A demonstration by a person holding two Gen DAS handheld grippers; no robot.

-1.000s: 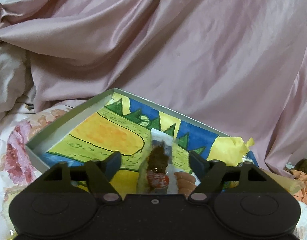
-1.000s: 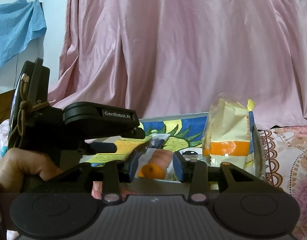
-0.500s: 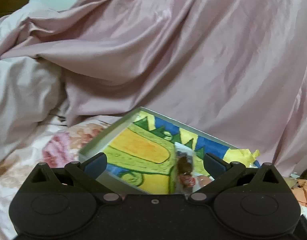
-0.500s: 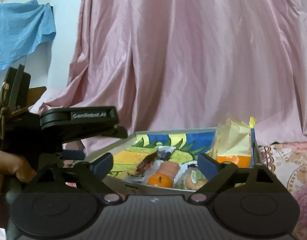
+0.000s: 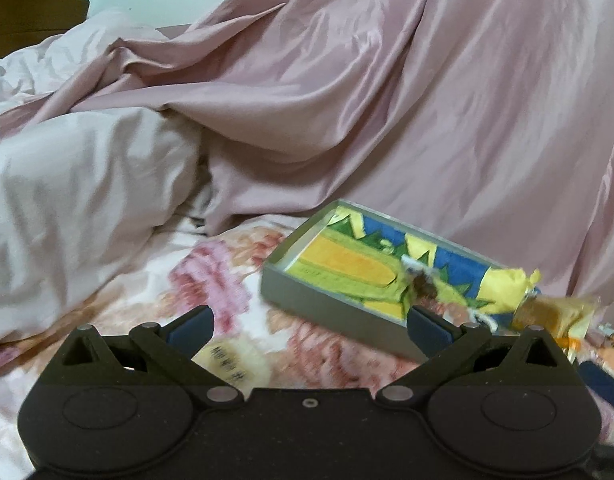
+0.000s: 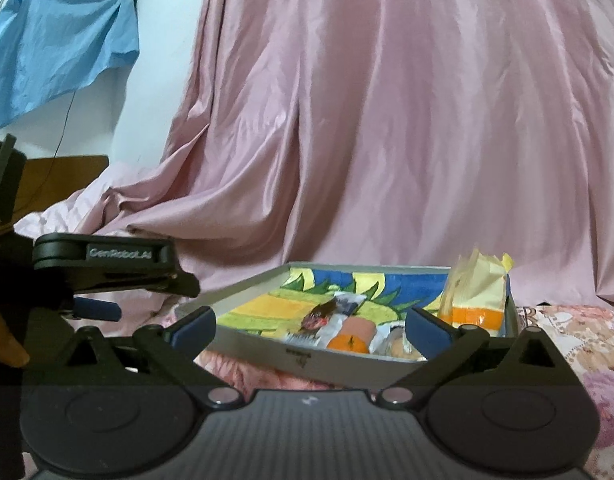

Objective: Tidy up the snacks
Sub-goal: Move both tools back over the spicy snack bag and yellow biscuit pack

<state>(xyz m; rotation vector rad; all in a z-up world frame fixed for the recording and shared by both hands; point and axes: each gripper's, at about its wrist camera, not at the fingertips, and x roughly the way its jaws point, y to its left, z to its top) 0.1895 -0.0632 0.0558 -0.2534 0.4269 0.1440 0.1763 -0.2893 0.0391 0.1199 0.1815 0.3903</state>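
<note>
Both the left gripper (image 5: pixel 309 320) and the right gripper (image 6: pixel 311 326) hang with jaws spread wide and empty, apparently done placing, since the crinkly wrapped snacks (image 6: pixel 349 334) lie gathered inside the shallow grey tray (image 6: pixel 331 364) on the soft flowered bedspread (image 5: pixel 211 288), a stiff yellow packet (image 6: pixel 477 294) propped upright in its corner

The grey-walled tray (image 6: pixel 267 354) has a floor painted yellow, green and blue, inside it a cream packet with an orange band (image 6: pixel 477 300) and an orange-printed wrapper (image 6: pixel 349 342), behind it a pink drape (image 6: pixel 387 120), under it a pink-flowered sheet (image 5: pixel 211 280).
</note>
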